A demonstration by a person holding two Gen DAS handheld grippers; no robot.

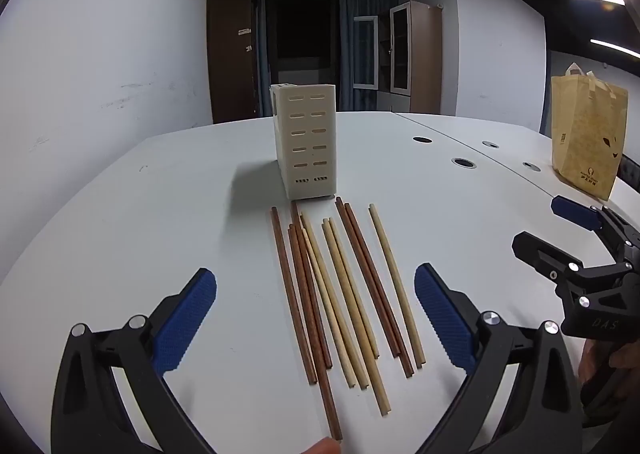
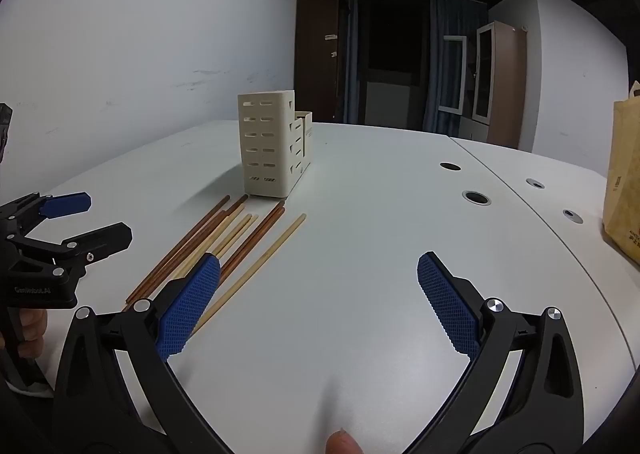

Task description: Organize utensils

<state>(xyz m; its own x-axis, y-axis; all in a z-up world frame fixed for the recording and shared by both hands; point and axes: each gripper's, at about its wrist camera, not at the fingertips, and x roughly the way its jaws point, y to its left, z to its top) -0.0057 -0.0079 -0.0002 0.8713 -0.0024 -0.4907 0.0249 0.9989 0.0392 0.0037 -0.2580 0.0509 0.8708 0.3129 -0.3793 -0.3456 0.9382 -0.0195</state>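
Where gripper (image 2: 318,308) covers chopsticks (image 2: 224,250), ends hidden

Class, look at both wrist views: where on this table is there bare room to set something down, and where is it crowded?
Bare table lies right of the chopsticks, out to the round cable holes, and left of them toward the wall. It is crowded just in front of the cream utensil holder, and around the paper bag at far right.

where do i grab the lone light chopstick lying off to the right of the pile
Grip the lone light chopstick around mid-length, coming from above with the open right gripper, jaws across its width. It lies flat on the table, apart from the others, leaving room on both sides.
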